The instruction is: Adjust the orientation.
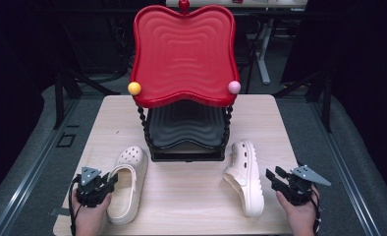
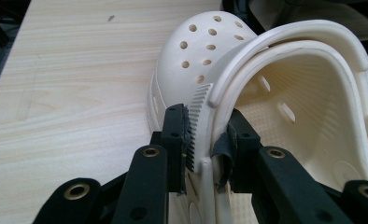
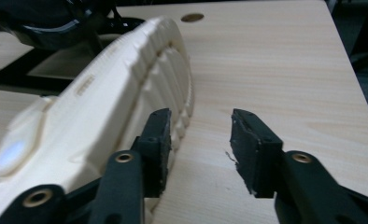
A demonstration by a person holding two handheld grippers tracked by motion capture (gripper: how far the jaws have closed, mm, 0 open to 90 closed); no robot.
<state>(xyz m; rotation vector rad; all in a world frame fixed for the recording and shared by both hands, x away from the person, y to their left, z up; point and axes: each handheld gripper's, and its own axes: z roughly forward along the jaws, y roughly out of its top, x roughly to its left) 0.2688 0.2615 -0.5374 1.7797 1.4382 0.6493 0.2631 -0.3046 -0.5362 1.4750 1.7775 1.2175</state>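
Two cream clogs lie on the wooden table (image 1: 191, 196). The left clog (image 1: 127, 184) sits upright with its holed toe pointing away. My left gripper (image 1: 110, 183) is shut on its side wall near the heel. In the left gripper view one pad lies outside the left clog's (image 2: 205, 46) wall and the other inside, with the left gripper (image 2: 208, 123) pinching it. The right clog (image 1: 245, 177) lies tipped on its side. My right gripper (image 1: 274, 176) stands open just right of it. In the right gripper view the right clog's (image 3: 102, 93) ridged sole runs beside one jaw, and the right gripper (image 3: 201, 126) has bare table in its gap.
A two-tier rack stands at the middle back of the table, with a red wavy tray (image 1: 184, 54) on top and a black tray (image 1: 186, 125) below. A yellow ball (image 1: 134, 88) and a pink ball (image 1: 234, 87) cap its front posts. Dark floor surrounds the table.
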